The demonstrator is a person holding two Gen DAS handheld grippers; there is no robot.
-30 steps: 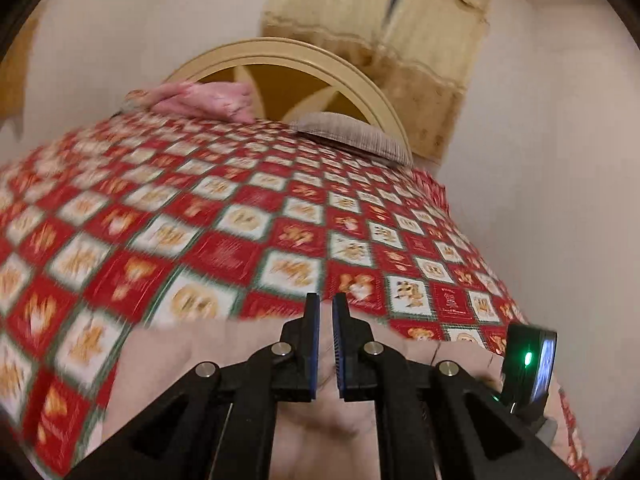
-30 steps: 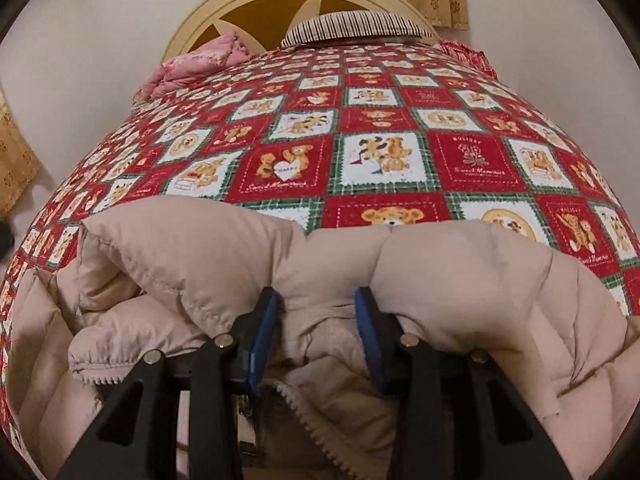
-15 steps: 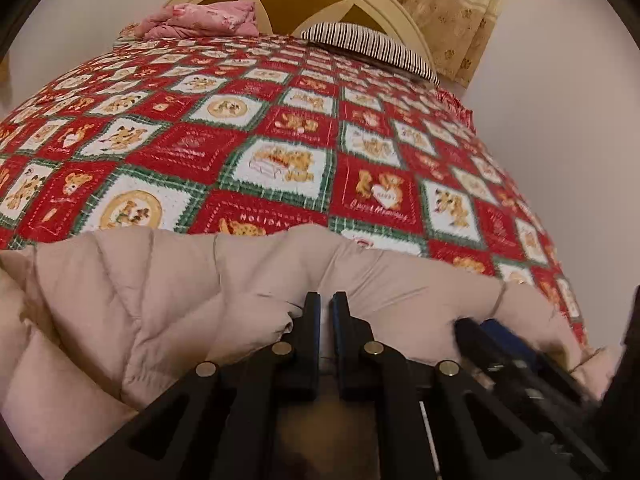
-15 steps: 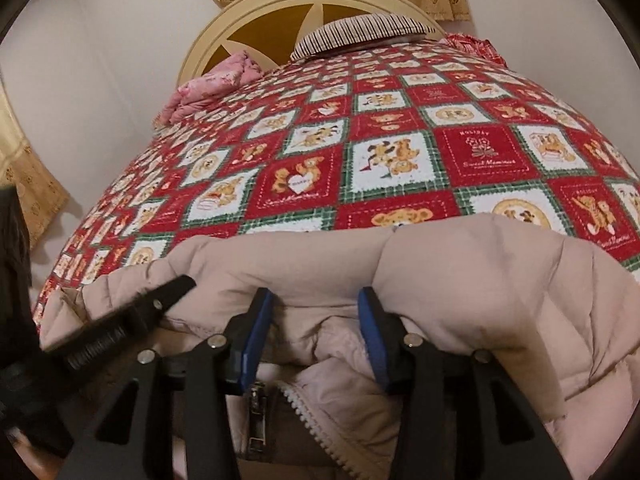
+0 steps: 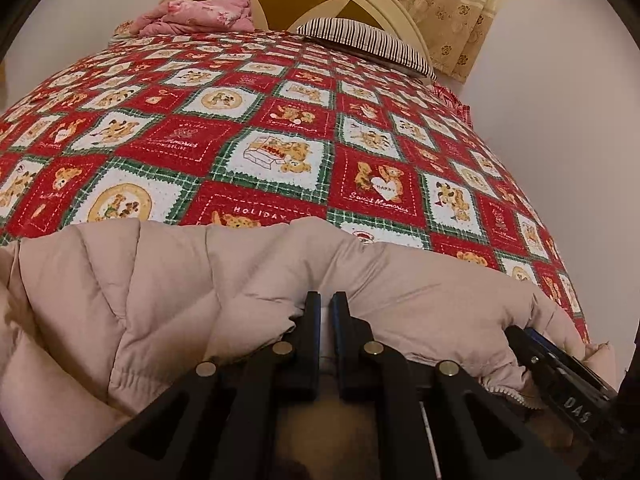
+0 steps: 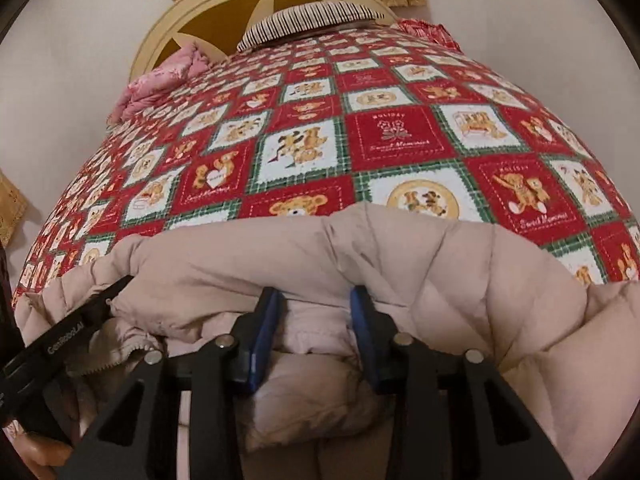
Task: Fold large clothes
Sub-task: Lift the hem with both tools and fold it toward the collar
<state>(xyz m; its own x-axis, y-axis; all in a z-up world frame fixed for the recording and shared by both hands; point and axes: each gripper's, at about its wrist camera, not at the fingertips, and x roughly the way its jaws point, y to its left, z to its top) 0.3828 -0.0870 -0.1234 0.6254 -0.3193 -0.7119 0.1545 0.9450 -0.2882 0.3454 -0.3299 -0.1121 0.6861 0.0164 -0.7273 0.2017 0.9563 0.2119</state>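
Observation:
A beige quilted puffer jacket [image 5: 180, 296] lies across the near end of a bed, folded over on itself, with its zipper showing at the lower edge. My left gripper [image 5: 325, 300] is shut on a fold of the jacket. My right gripper [image 6: 316, 296] has its blue-padded jaws partly apart with a thick bunch of the jacket [image 6: 400, 264] clamped between them. The two grippers hold the same folded edge side by side: the right one shows at the right of the left wrist view [image 5: 560, 364], the left one at the left of the right wrist view [image 6: 72, 328].
The bed carries a red, green and white teddy-bear quilt [image 5: 260, 152]. A striped pillow [image 5: 364, 40] and a pink bundle of cloth [image 5: 200, 16] lie at the cream headboard [image 6: 224, 4]. A pale wall [image 5: 560, 120] runs along the right side, and a patterned curtain [image 5: 452, 4] hangs behind the headboard.
Both grippers have carried the jacket's edge forward over the bed and lowered it. The left wrist view has tilted down onto the jacket, and the two grippers have come closer together.

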